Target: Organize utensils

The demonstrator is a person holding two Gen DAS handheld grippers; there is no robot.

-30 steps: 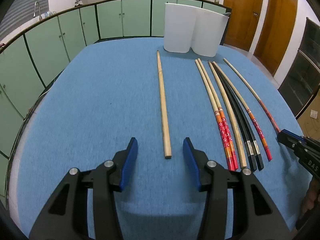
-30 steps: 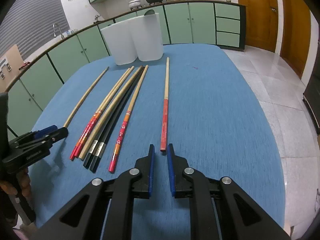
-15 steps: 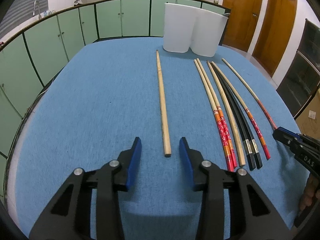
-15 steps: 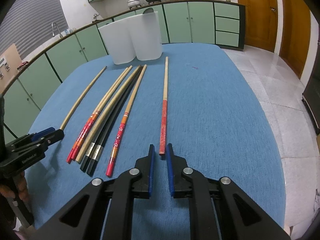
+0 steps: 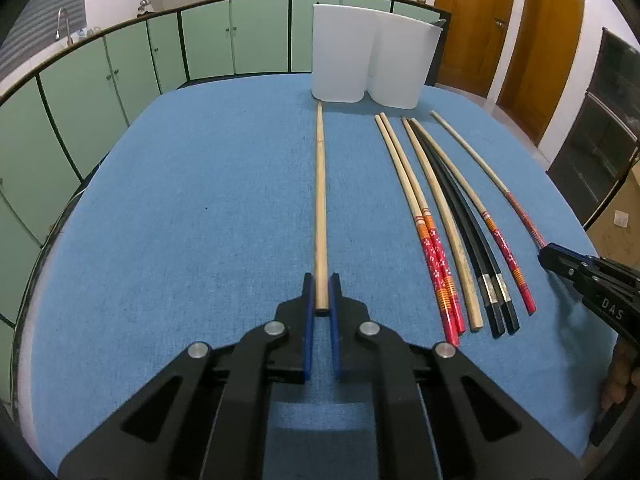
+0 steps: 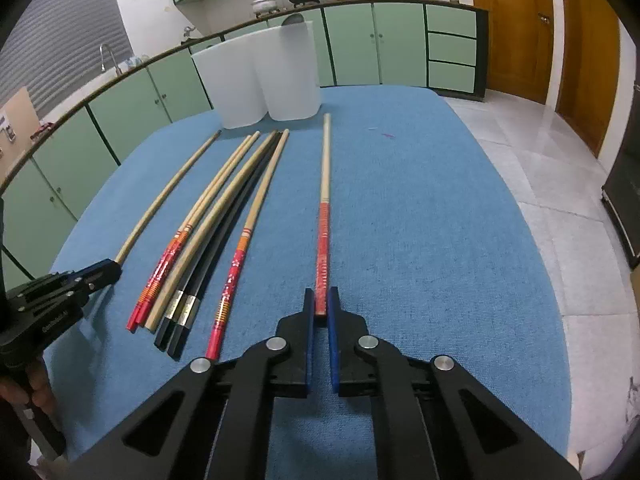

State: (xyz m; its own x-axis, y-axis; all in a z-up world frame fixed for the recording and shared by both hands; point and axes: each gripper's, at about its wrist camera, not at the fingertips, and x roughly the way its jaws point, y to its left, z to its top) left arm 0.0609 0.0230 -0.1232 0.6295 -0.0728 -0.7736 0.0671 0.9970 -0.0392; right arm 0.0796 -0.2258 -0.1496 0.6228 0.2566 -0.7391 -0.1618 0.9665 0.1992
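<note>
My left gripper (image 5: 321, 286) is shut on the near end of a plain wooden chopstick (image 5: 320, 200) that lies on the blue table (image 5: 200, 220), pointing at two white bins (image 5: 340, 60). My right gripper (image 6: 321, 300) is shut on the red end of a red-handled chopstick (image 6: 323, 232) lying on the table. Between them lies a bunch of several chopsticks (image 5: 452, 240): red-patterned, plain wood and black. The bunch shows in the right wrist view (image 6: 208, 248) too. The right gripper (image 5: 546, 254) shows at the right edge of the left wrist view.
The two white bins (image 6: 272, 76) stand side by side at the table's far edge. Green kitchen cabinets (image 5: 120, 72) run behind. The table edge drops to a tiled floor (image 6: 560, 184) on the right. Wooden doors (image 5: 512, 32) stand at the back right.
The left gripper has moved forward and closed from wide open onto the plain chopstick's end. The right gripper has moved forward so the red chopstick's end sits between its fingers.
</note>
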